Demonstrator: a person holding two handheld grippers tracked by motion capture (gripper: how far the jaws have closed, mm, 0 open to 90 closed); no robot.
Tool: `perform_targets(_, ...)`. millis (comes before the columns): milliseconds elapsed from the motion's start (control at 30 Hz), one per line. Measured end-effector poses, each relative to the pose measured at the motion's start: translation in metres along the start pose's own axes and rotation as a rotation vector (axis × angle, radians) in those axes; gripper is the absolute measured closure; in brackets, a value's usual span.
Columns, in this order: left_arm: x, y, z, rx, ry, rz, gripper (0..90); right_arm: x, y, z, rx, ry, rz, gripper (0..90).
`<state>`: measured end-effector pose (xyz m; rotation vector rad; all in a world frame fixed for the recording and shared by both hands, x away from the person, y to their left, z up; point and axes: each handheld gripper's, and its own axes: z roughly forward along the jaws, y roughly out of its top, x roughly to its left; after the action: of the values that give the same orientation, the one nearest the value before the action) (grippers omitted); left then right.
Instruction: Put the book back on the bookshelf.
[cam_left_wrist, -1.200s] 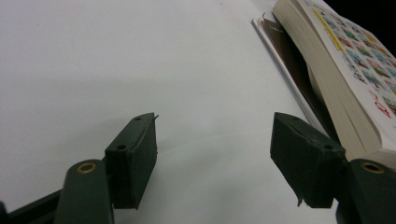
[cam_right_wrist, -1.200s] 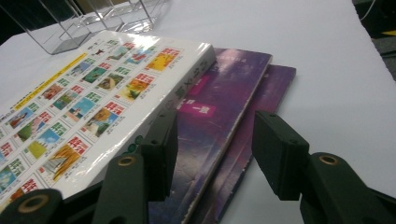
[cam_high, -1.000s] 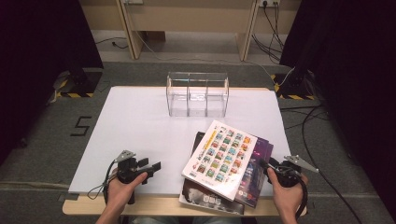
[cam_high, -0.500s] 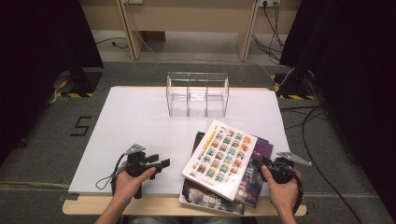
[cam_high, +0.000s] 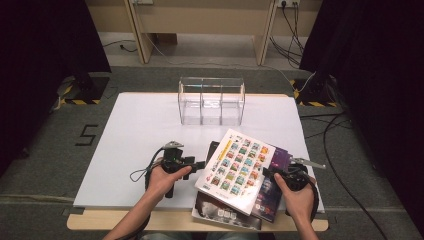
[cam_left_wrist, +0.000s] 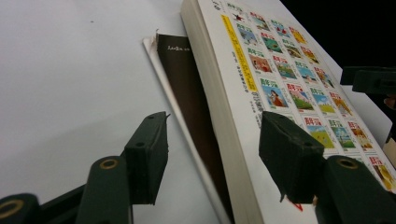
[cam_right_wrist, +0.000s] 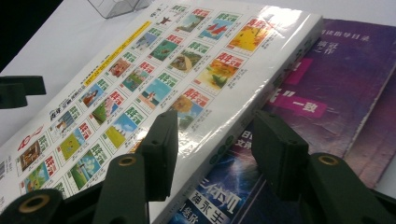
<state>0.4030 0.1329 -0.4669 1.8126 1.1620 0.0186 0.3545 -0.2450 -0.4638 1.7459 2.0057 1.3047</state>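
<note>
Left gripper (cam_high: 199, 164) lower centre-left of high view, jaws apart, just been closing, straddling spine edge of white book (cam_left_wrist: 243, 93); pads not pressing yet. Dark book (cam_left_wrist: 187, 88) underneath, on white table (cam_high: 135, 130). Right gripper (cam_high: 267, 172) lower right, jaws apart around white book's right edge, no clamp visible. Purple book (cam_right_wrist: 336, 70) beneath. White book tops stack, lower centre.

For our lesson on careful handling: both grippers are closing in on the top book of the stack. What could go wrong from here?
1. The left gripper, its jaws just closing, straddles the top book's edge and the dark book beneath; it may pinch both.
2. The stack overhangs the table's near edge, so a push could tip the books off.
3. The right gripper sits over the glossy cover's edge and might slip.
</note>
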Motion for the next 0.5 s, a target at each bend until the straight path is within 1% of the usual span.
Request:
perform_targets(133, -0.005, 0.005, 0.012, 0.020, -0.029, -0.011, 44.8, 0.003, 0.001, 0.006, 0.028, 0.010, 0.008, 52.4)
perform_targets(167, -0.006, 0.005, 0.014, 0.024, -0.040, -0.019, 45.4, 0.003, 0.001, 0.007, 0.029, 0.011, 0.012, 54.5)
perform_targets(200, -0.007, 0.006, 0.016, 0.025, -0.044, -0.025, 46.2, 0.003, 0.001, 0.007, 0.032, 0.022, 0.021, 60.0)
perform_targets(267, -0.007, 0.008, 0.016, 0.014, -0.031, -0.023, 50.4, 0.001, 0.001, 0.002, 0.004, 0.037, 0.063, 70.6)
perform_targets(300, -0.007, 0.008, 0.016, 0.014, -0.031, -0.023, 53.4, -0.001, 0.001, -0.002, -0.003, 0.029, 0.067, 75.9)
perform_targets(333, -0.007, 0.009, 0.013, 0.004, -0.006, -0.018, 59.1, -0.003, 0.002, -0.005, -0.009, 0.006, 0.066, 81.9)
perform_targets(367, -0.006, 0.010, 0.012, 0.003, 0.006, -0.018, 64.1, -0.005, 0.002, -0.008, -0.011, -0.020, 0.070, 85.7)
perform_targets(400, -0.006, 0.011, 0.011, 0.003, 0.026, -0.013, 69.3, -0.007, 0.002, -0.009, 0.002, -0.029, 0.079, 88.0)
perform_targets(433, -0.006, 0.011, 0.010, 0.007, 0.048, 0.001, 74.1, -0.008, 0.002, -0.010, 0.013, -0.037, 0.079, 90.0)
perform_targets(467, -0.006, 0.011, 0.010, 0.007, 0.048, 0.001, 77.4, -0.008, 0.002, -0.010, 0.013, -0.037, 0.079, 90.0)
perform_targets(500, -0.005, 0.012, 0.010, 0.021, 0.086, 0.032, 81.4, -0.009, 0.001, -0.010, 0.039, -0.055, 0.077, 90.0)
